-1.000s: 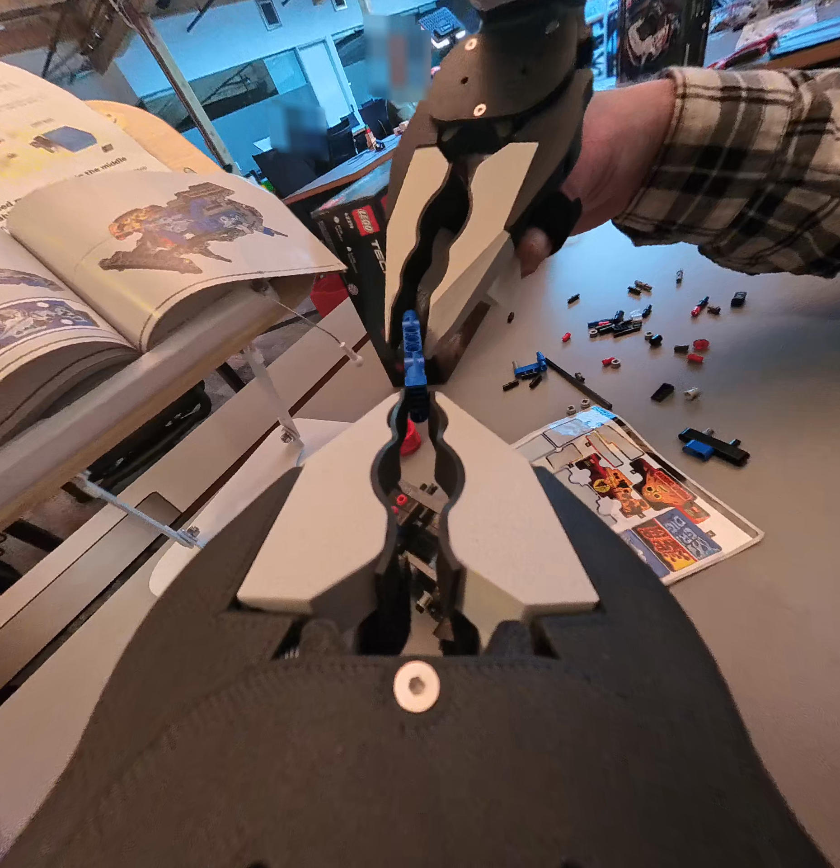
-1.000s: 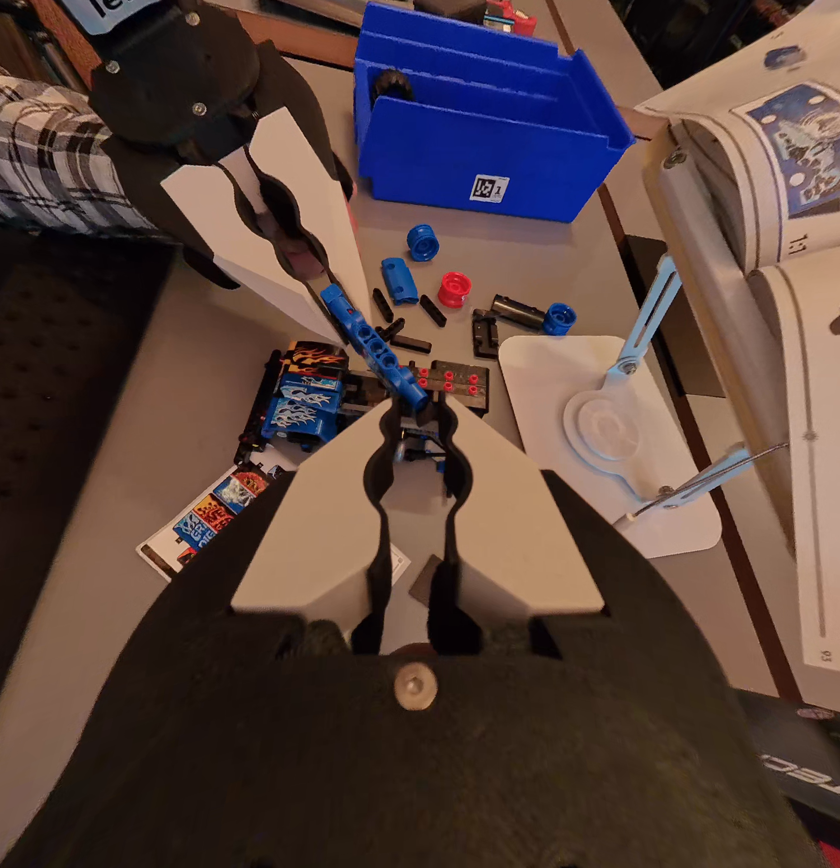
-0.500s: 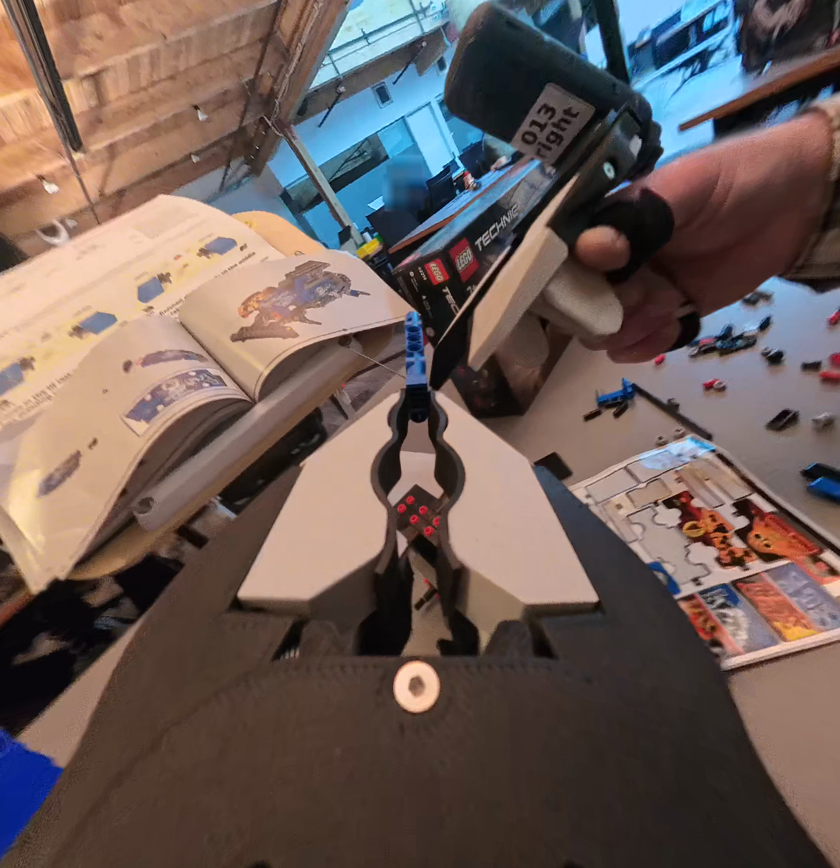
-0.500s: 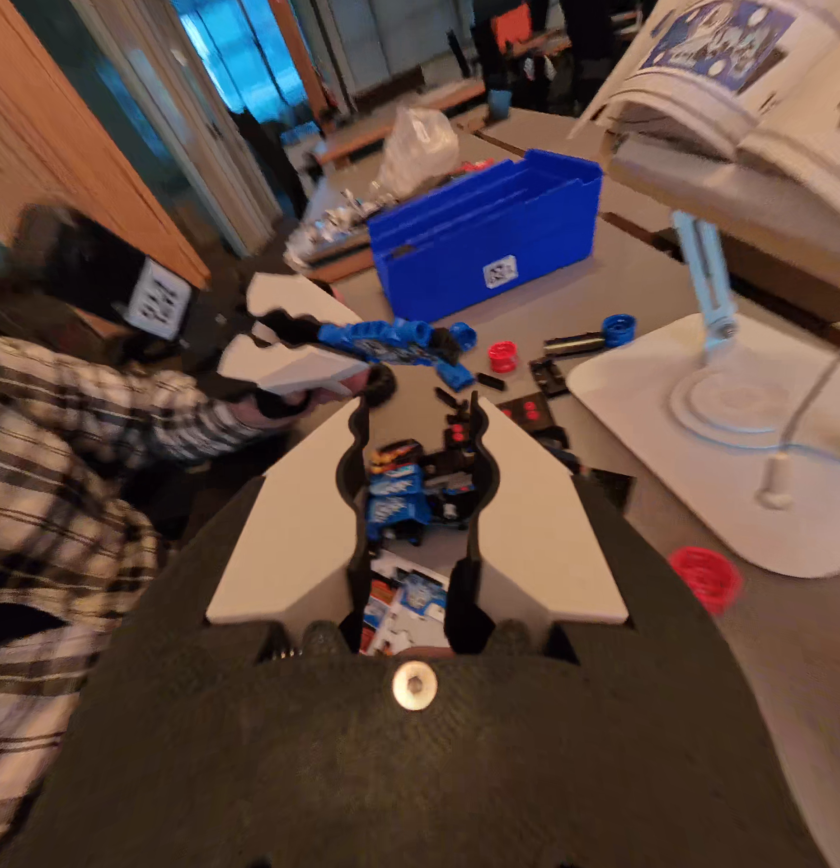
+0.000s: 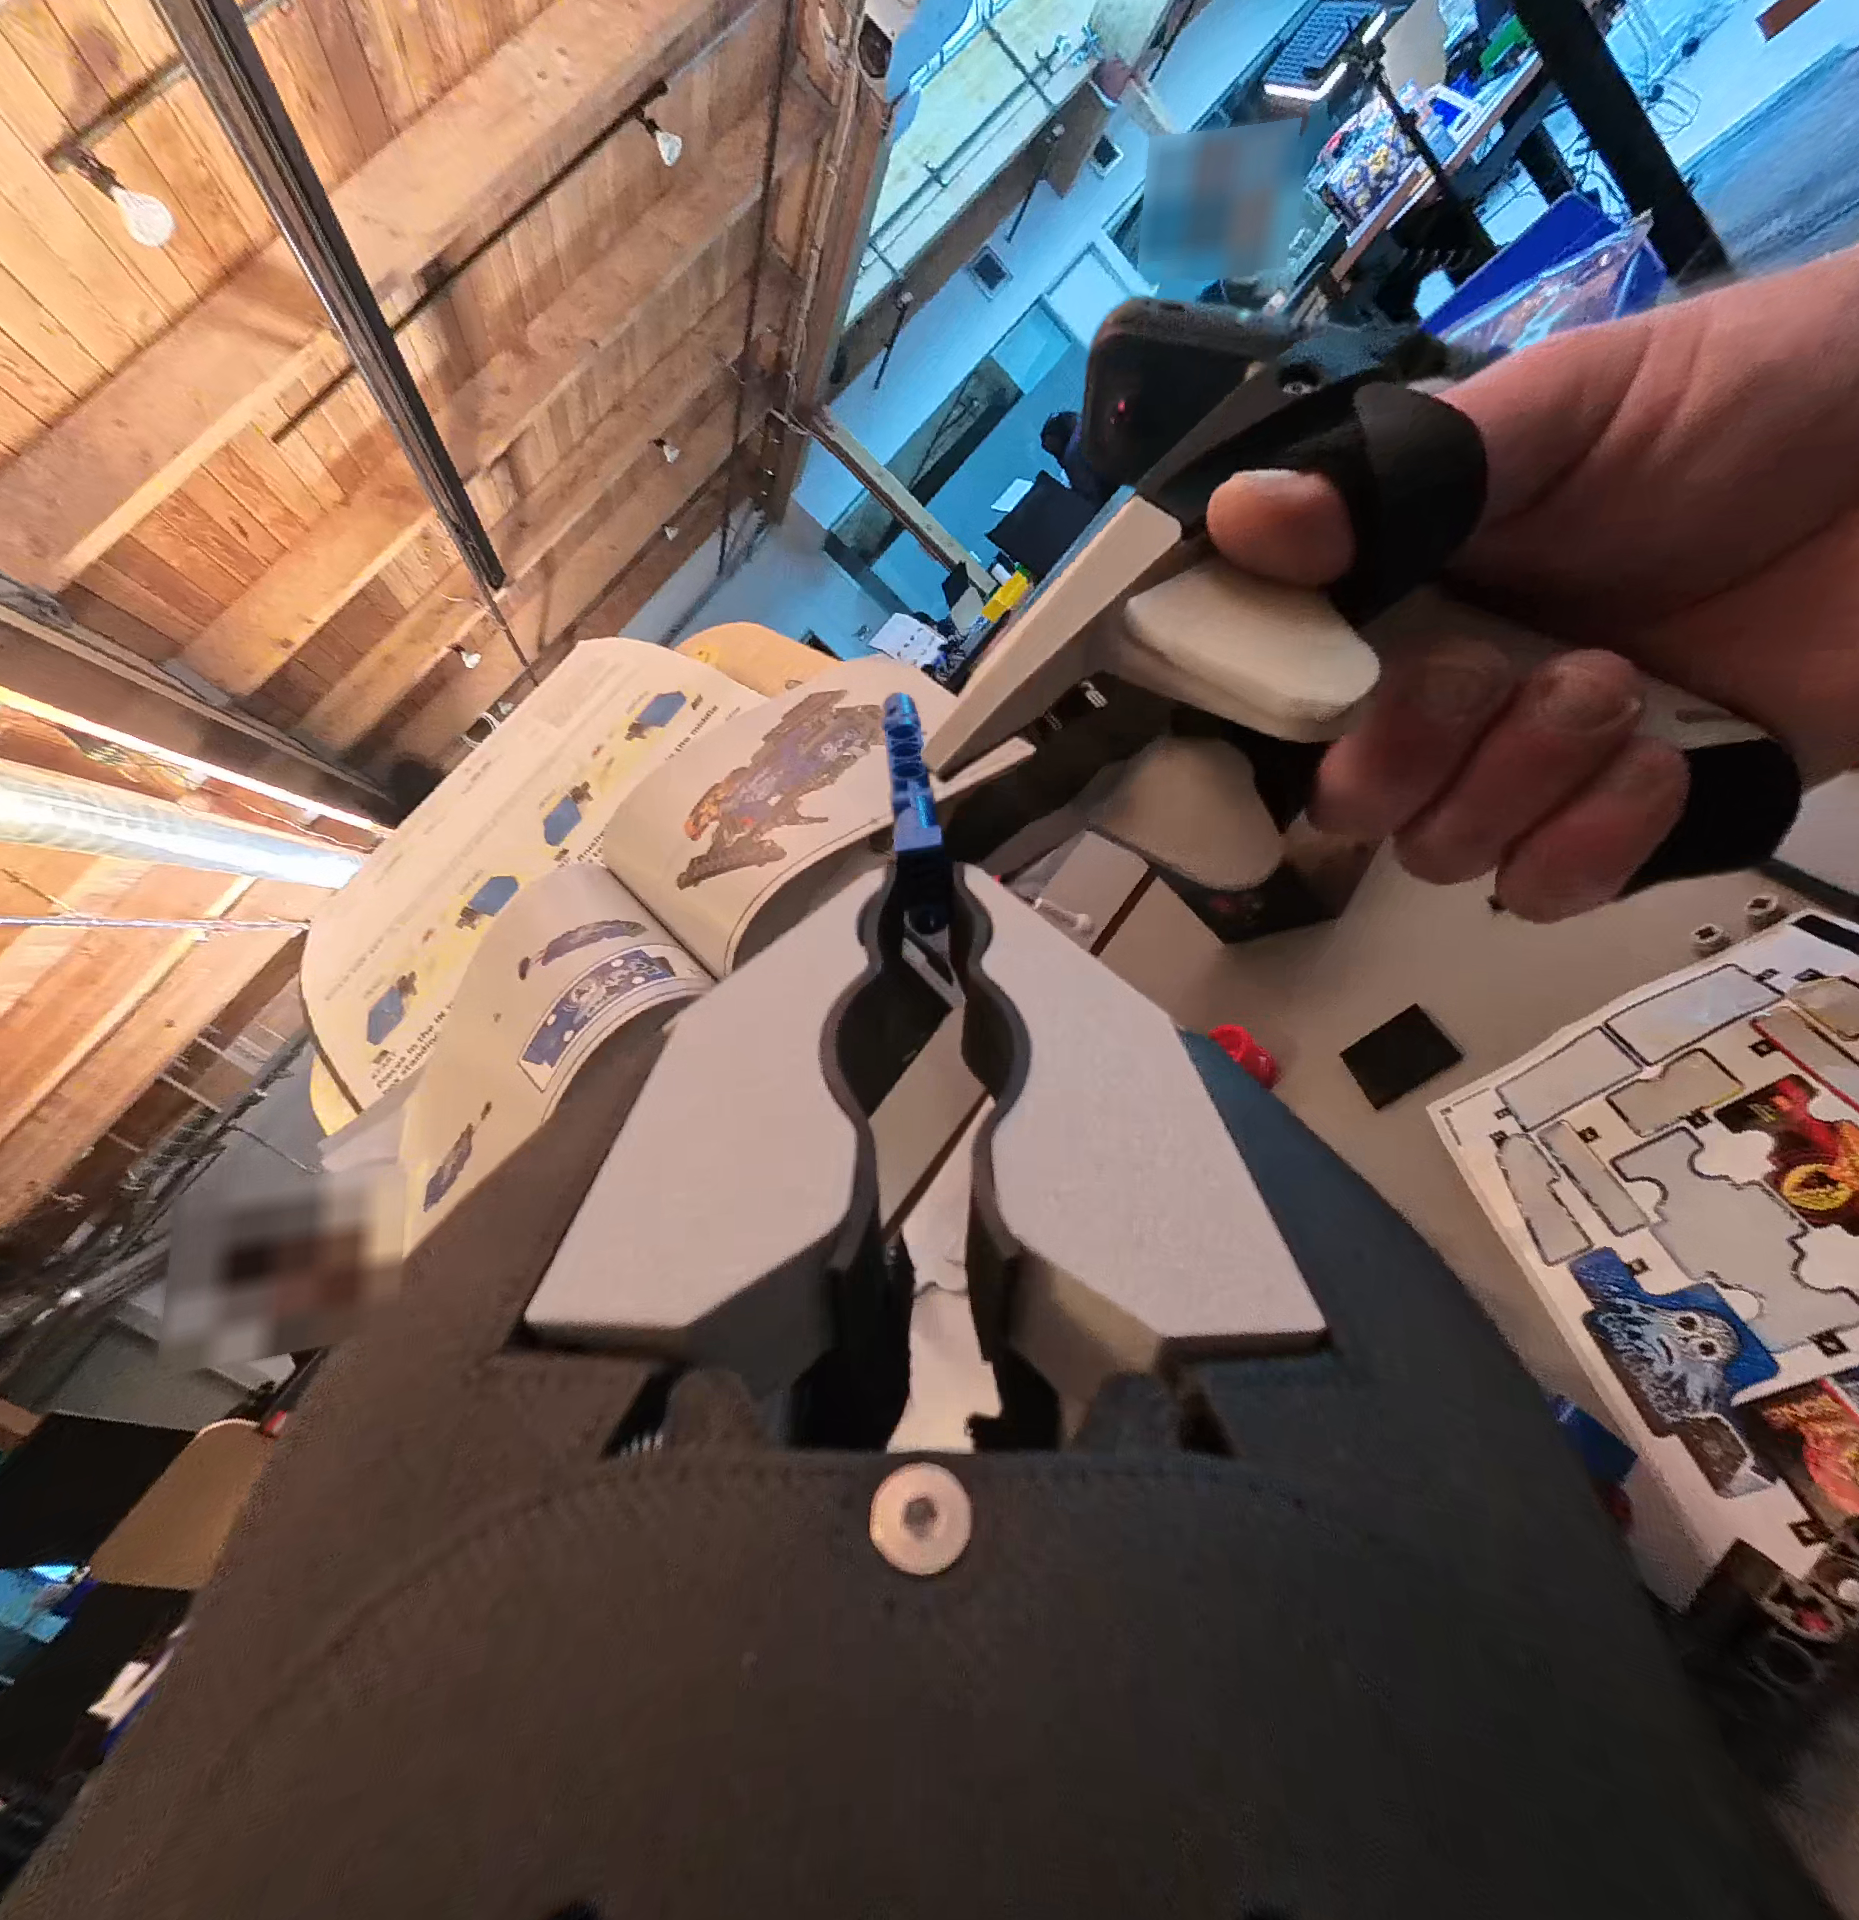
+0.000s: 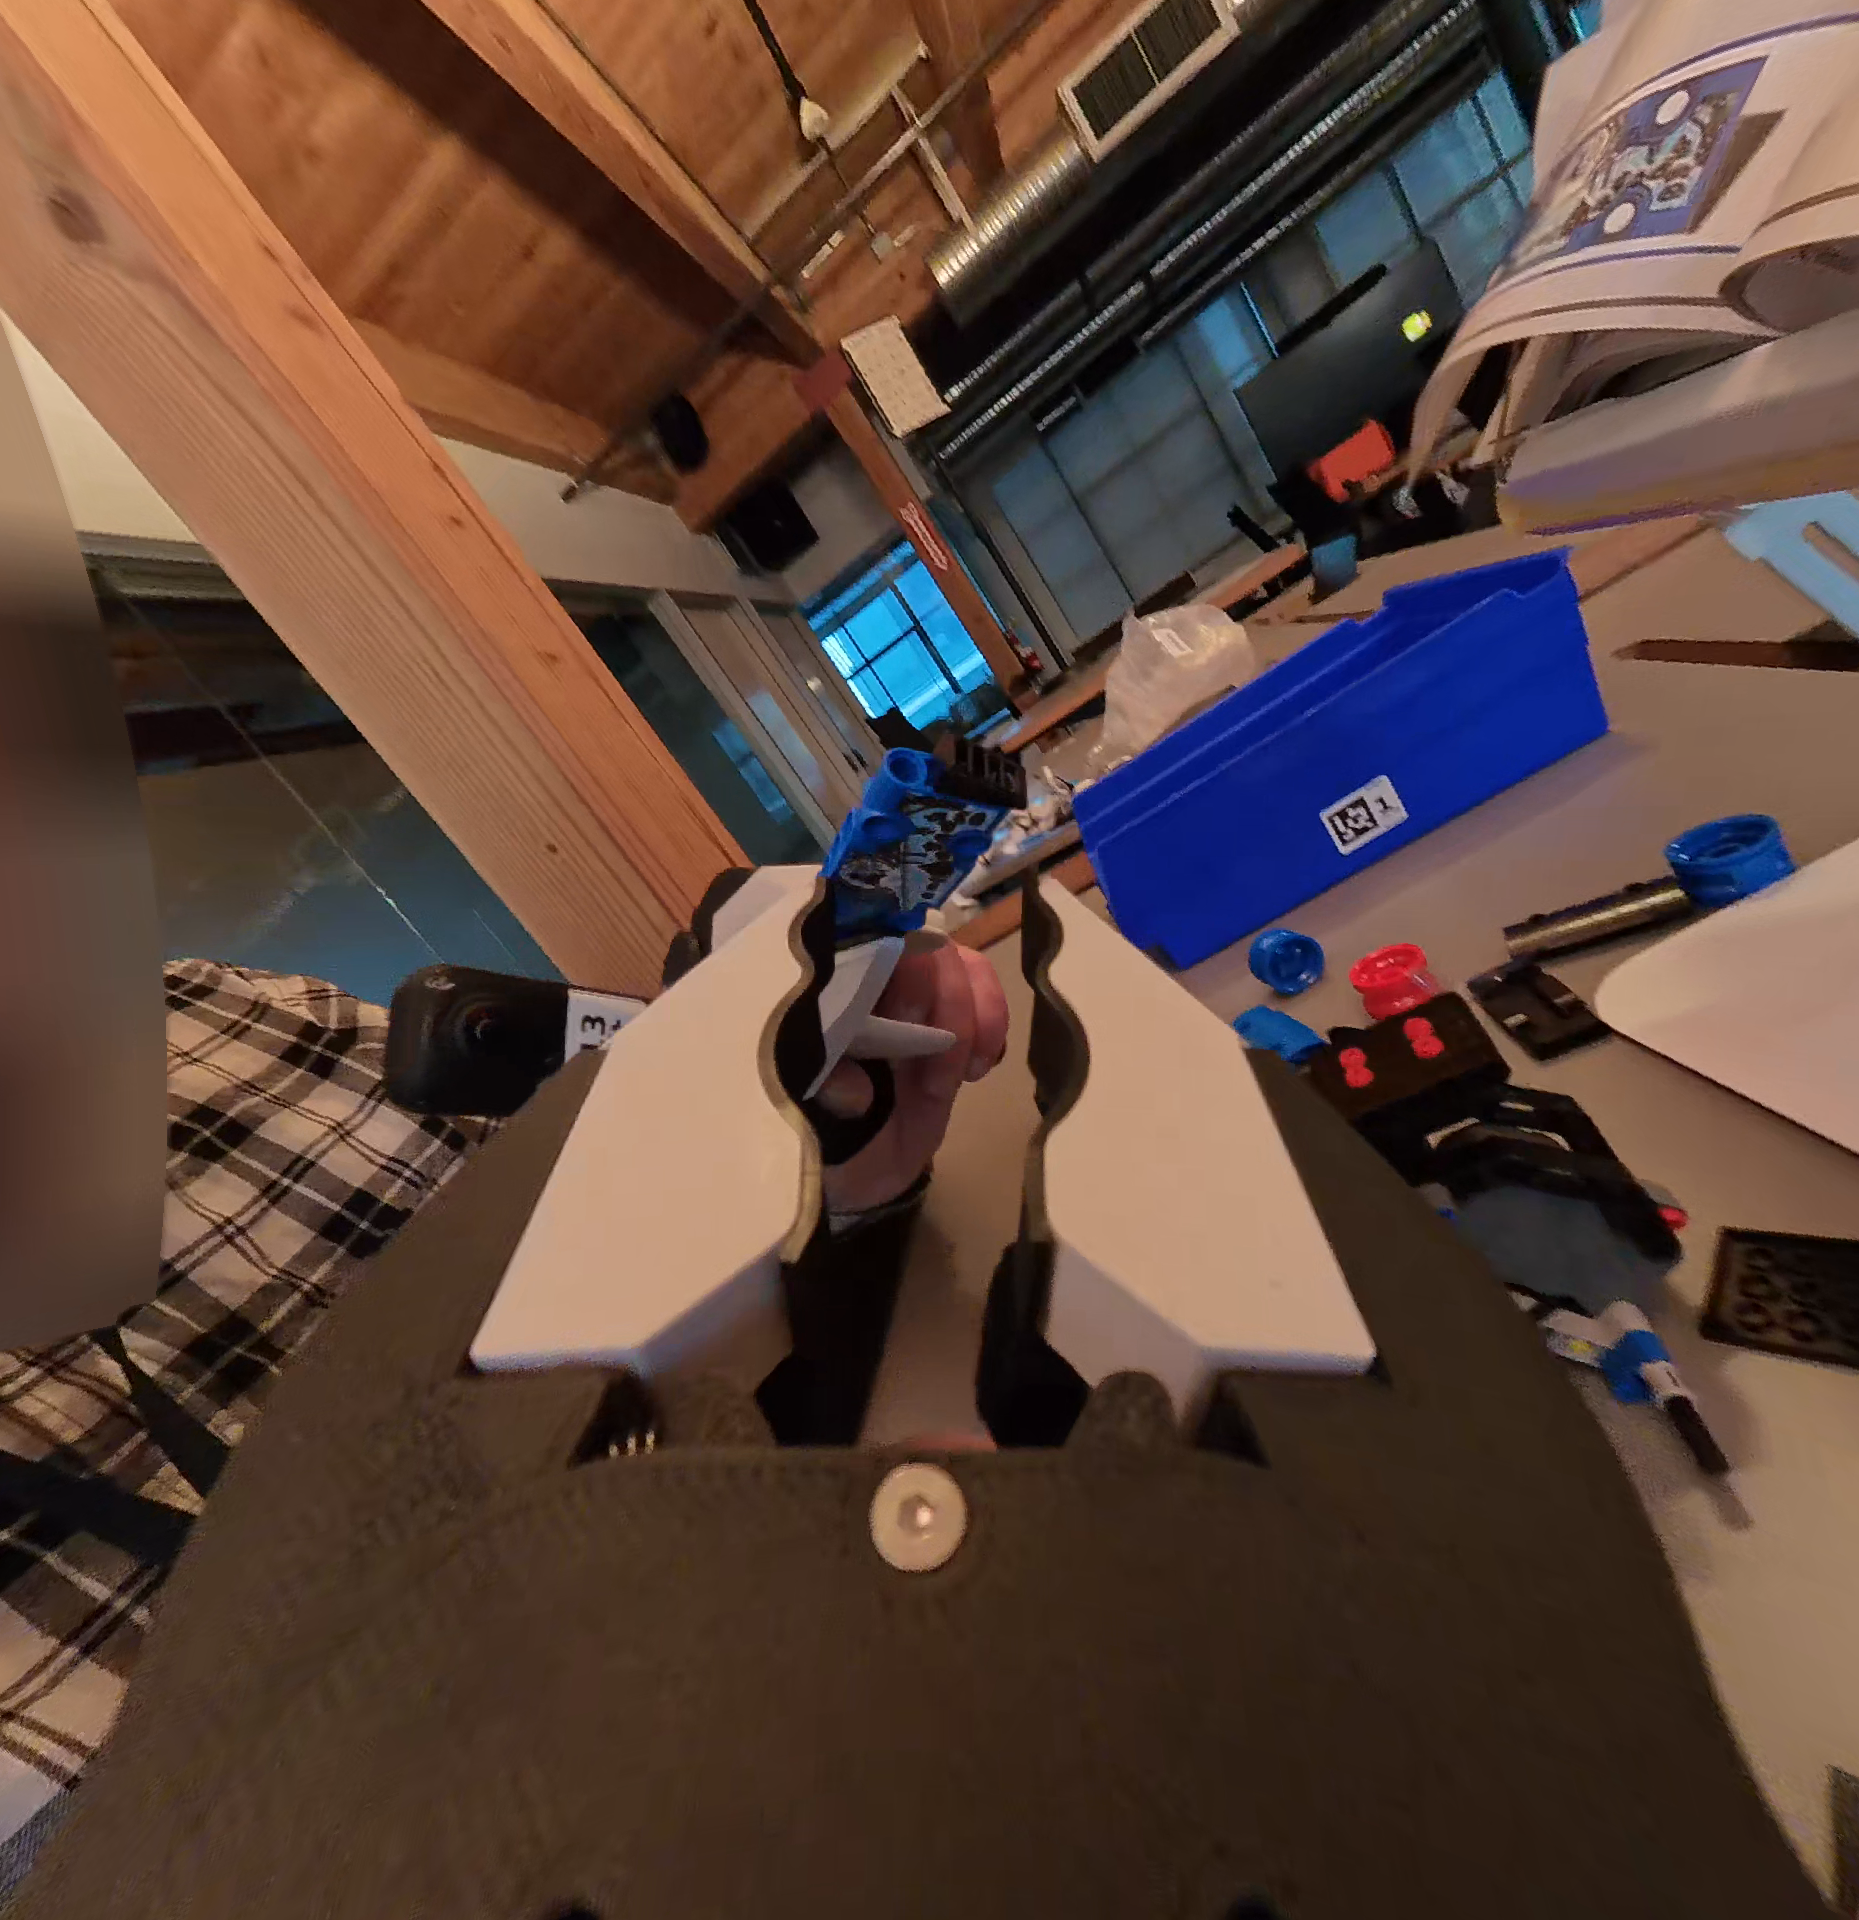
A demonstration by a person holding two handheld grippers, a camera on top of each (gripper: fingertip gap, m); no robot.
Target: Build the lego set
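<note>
My left gripper [image 5: 920,899] is shut on a blue lego beam [image 5: 909,800] that sticks straight up out of its tips, raised off the table. In the right wrist view the same piece [image 6: 904,847] shows a printed blue face and a black part at its far end. My right gripper [image 6: 925,904] is open, with the piece against its left fingertip. The left gripper's white fingers [image 6: 865,987] show in the gap behind. In the left wrist view the right gripper [image 5: 951,764], held by a hand, has its tips at the beam's right side.
An open instruction book [image 5: 592,831] rests on a stand behind. A sticker sheet [image 5: 1683,1143] lies to the right. A blue bin [image 6: 1340,769], blue [image 6: 1283,956] and red [image 6: 1392,977] wheels, a partly built model [image 6: 1507,1143] and a black plate [image 6: 1798,1299] are on the table. Less than 4 cm separates the two grippers' tips.
Both grippers have tilted up and risen from the table with the blue piece. My right gripper, closed near the beam's end a second ago, has opened. The left has kept its grip.
</note>
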